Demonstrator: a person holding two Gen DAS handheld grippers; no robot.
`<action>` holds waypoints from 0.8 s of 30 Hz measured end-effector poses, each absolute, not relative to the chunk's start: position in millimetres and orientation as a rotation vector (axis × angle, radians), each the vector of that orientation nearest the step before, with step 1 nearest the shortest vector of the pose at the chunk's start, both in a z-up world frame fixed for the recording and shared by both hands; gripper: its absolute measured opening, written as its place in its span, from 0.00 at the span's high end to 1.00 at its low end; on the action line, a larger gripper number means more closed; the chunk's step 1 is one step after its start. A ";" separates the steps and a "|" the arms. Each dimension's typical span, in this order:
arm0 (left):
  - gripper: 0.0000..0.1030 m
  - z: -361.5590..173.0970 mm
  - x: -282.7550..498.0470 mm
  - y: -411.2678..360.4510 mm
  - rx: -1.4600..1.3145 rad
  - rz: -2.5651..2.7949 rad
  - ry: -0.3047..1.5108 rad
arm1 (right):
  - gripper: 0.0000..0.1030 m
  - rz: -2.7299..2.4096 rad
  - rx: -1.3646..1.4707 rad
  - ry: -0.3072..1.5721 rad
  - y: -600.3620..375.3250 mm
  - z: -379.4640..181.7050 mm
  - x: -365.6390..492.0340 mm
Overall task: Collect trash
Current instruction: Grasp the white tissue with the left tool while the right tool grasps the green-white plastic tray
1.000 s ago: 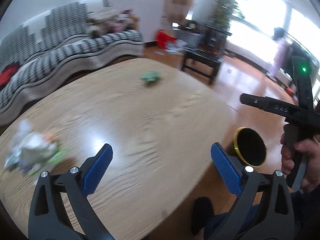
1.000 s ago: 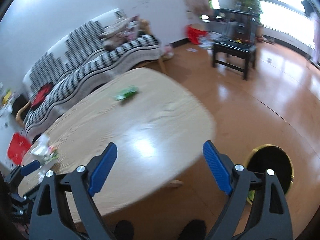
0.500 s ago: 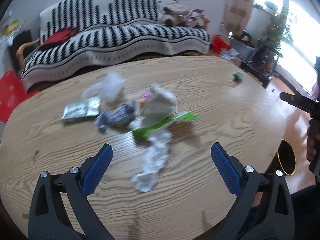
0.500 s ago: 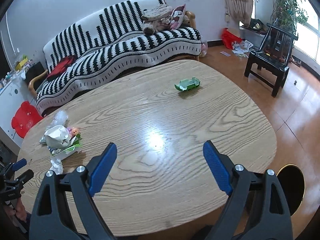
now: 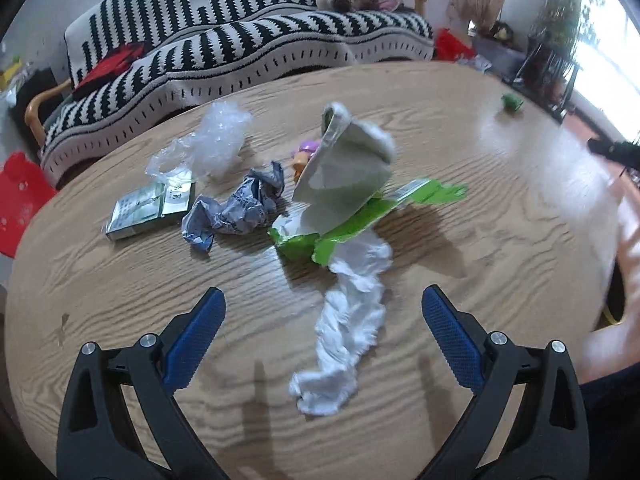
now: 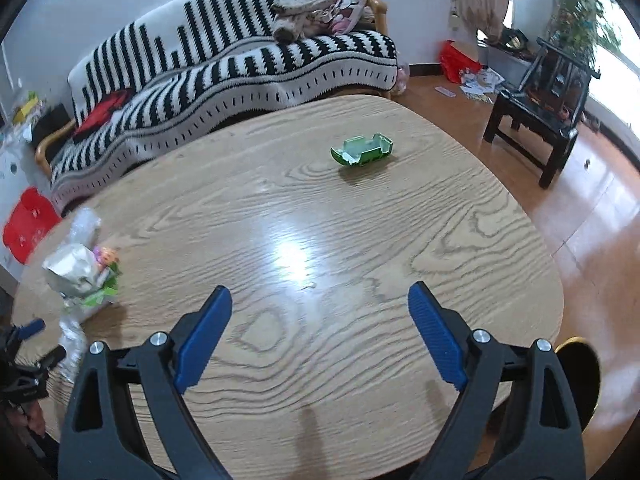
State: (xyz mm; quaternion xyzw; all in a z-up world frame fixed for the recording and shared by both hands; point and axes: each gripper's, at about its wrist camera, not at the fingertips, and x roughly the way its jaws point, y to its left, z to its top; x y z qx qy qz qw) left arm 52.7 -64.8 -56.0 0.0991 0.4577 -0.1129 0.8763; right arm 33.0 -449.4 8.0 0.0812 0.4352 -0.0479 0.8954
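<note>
Wooden table [image 5: 460,248]; both jaws wide, empty.

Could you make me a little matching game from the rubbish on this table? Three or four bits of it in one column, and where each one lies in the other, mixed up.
Things:
1. white tissue
2. green box
3. clear plastic wrap
4. crumpled grey paper

Places:
A. alone, towards the far side of the table, away from the heap
B. nearest the left tool, stretched out between its open fingers
C. at the back of the heap, on the sofa side
D. between the flat silver packet and the green wrapper

Pairs: 1-B, 2-A, 3-C, 4-D
</note>
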 end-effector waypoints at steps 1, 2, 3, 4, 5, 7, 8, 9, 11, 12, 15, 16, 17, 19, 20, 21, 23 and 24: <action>0.07 -59.6 54.4 -65.9 0.221 -0.230 0.962 | 0.14 -0.099 0.148 0.906 -452.4 4.6 39.1; 0.07 -63.9 56.6 -67.4 0.232 -0.230 0.972 | 0.14 -0.100 0.139 0.908 -455.9 1.4 45.2; 0.08 -66.1 57.9 -67.8 0.234 -0.228 0.975 | 0.14 -0.102 0.134 0.913 -458.5 -1.1 50.9; 0.12 -67.8 58.8 -68.5 0.236 -0.218 0.975 | 0.14 -0.107 0.127 0.923 -463.2 -5.4 60.2; 0.17 -67.4 58.4 -69.2 0.237 -0.214 0.978 | 0.14 -0.106 0.125 0.927 -468.5 -9.3 69.8; 0.36 -66.3 57.1 -71.0 0.229 -0.231 0.995 | 0.14 -0.108 0.147 0.927 -482.0 -17.0 89.8; 0.51 -66.5 56.6 -71.4 0.219 -0.238 1.010 | 0.14 -0.112 0.161 0.930 -488.6 -21.2 99.2; 0.68 -67.1 56.4 -71.3 0.206 -0.241 1.028 | 0.14 -0.121 0.166 0.939 -495.2 -27.5 111.6; 0.74 -64.9 54.0 -70.5 0.178 -0.239 1.049 | 0.14 -0.134 0.148 0.957 -501.7 -38.9 132.5; 0.78 -61.8 51.7 -71.3 0.172 -0.239 1.050 | 0.14 -0.143 0.130 0.969 -503.8 -45.6 144.0; 0.79 -51.4 45.4 -74.7 0.141 -0.262 1.041 | 0.14 -0.172 0.101 1.000 -511.5 -63.4 181.3; 0.79 -49.7 44.4 -75.5 0.132 -0.272 1.037 | 0.14 -0.173 0.104 1.004 -513.5 -66.5 189.0; 0.79 -46.1 41.8 -78.3 0.128 -0.284 1.027 | 0.14 -0.173 0.106 1.007 -516.7 -69.0 200.1; 0.79 -39.2 35.4 -85.8 0.131 -0.304 1.006 | 0.14 -0.170 0.109 1.005 -521.9 -70.6 217.0; 0.79 -37.8 33.4 -87.7 0.129 -0.313 1.000 | 0.14 -0.171 0.108 1.007 -524.9 -70.9 225.4; 0.79 -34.7 29.8 -91.4 0.126 -0.332 0.994 | 0.13 -0.166 0.110 1.011 -526.8 -71.2 230.8; 0.79 -30.1 24.9 -97.3 0.120 -0.354 0.985 | 0.13 -0.156 0.104 1.013 -531.5 -71.6 241.0; 0.79 -28.6 23.5 -99.5 0.117 -0.366 0.983 | 0.13 -0.149 0.101 1.012 -532.4 -71.3 243.1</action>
